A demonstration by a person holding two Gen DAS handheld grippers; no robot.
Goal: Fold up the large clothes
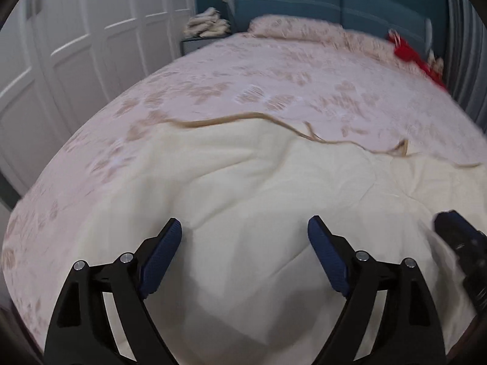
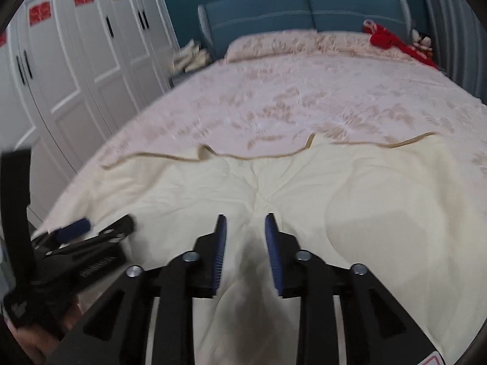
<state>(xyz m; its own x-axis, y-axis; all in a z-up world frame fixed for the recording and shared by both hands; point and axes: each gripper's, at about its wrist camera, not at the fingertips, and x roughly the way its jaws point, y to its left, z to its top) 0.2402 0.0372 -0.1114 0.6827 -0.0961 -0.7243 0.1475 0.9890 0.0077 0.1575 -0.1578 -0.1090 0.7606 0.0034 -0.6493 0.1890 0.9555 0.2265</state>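
Note:
A large cream cloth [image 1: 243, 200] with a tan hem lies spread and wrinkled over the near half of the bed; it also shows in the right wrist view [image 2: 304, 200]. My left gripper [image 1: 245, 231] is wide open and empty just above the cloth. It shows at the left in the right wrist view [image 2: 91, 228]. My right gripper [image 2: 246, 228] hovers over the cloth with its jaws partly open, a narrow gap between the pads, nothing held. It shows at the right edge of the left wrist view [image 1: 459, 243].
The bed [image 2: 304, 106] has a pink floral cover, pillows [image 2: 274, 44] and a teal headboard [image 2: 304, 9]. A red item [image 2: 392, 44] lies at the far right. White wardrobe doors [image 2: 76, 70] line the left side. Folded cloth [image 1: 207, 26] sits on a nightstand.

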